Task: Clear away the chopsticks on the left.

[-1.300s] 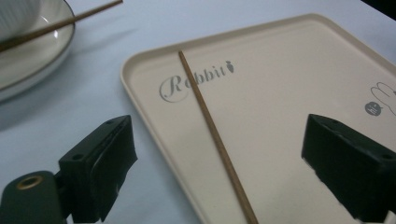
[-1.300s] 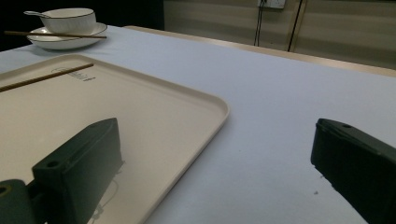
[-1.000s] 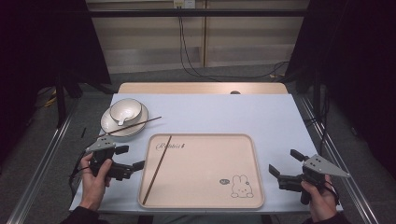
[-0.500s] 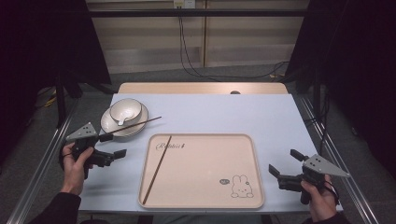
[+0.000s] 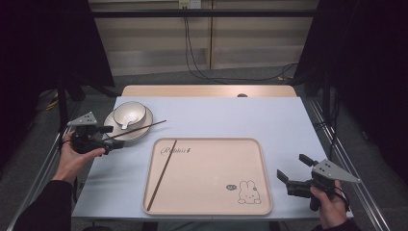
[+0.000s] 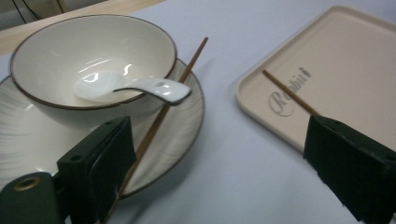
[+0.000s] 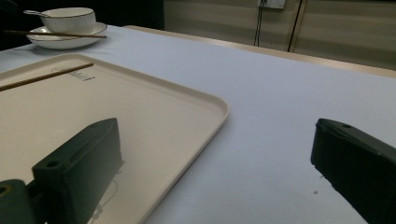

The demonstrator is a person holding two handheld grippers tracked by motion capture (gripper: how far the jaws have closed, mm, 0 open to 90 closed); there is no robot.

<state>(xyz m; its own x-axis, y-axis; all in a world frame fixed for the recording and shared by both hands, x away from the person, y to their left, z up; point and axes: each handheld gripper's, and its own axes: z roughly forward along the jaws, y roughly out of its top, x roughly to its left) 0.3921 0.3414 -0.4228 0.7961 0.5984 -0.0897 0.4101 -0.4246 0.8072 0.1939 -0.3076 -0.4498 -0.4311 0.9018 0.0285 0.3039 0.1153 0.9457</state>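
On the pale blue table [image 5: 216, 115] lies a beige tray [image 5: 211, 192] bearing one chopstick [image 5: 161, 174]. Left of it, the plate [image 5: 139, 131] carries a bowl [image 5: 129, 113] and second chopstick [image 5: 144, 128]. Left gripper [image 5: 111, 139], jaws apart and just narrowing, straddles that stick's end unclamped; right gripper [image 5: 292, 172] gapes, empty

I've swung my left gripper [image 5: 111, 138] away from the tray's [image 5: 262, 179] left edge, out and back toward the plate [image 5: 144, 129]; its fingers, just closing slightly, now straddle the near end of the chopstick [image 5: 139, 130] lying across that plate.
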